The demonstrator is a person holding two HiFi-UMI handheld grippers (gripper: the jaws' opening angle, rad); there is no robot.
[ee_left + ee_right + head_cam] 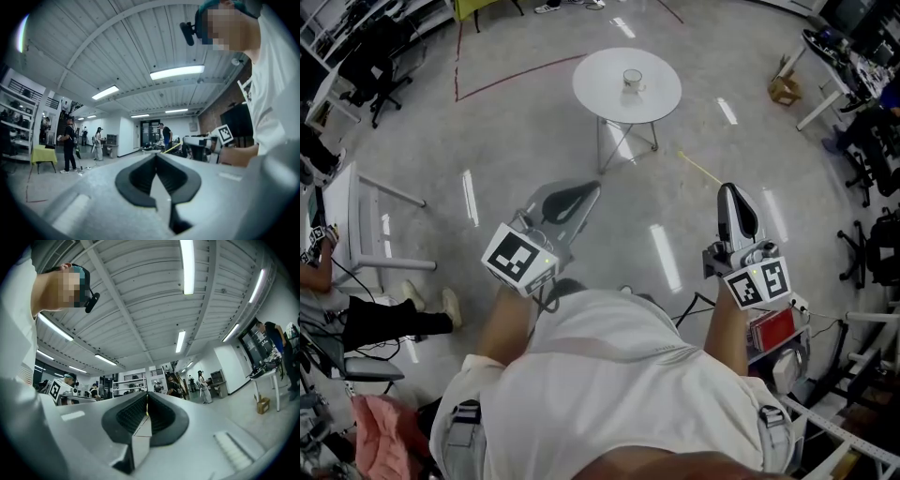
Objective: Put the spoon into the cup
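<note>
A small white cup [633, 80] stands on a round white table [605, 94] far ahead of me on the floor. I make out no spoon in any view. My left gripper [586, 192] is held at waist height, well short of the table, jaws shut with nothing between them. My right gripper [733, 192] is held level with it, also shut and empty. Both gripper views look up at the ceiling lights, so the left gripper [156, 157] and the right gripper [147, 397] show only their own closed jaws against the room.
A white table and chair [356, 211] stand at my left, with a seated person's legs [384, 319] beside them. A cardboard box [785, 89] and a desk with office chairs [872, 150] are at the right. Red tape [506, 75] marks the floor. Several people stand far off.
</note>
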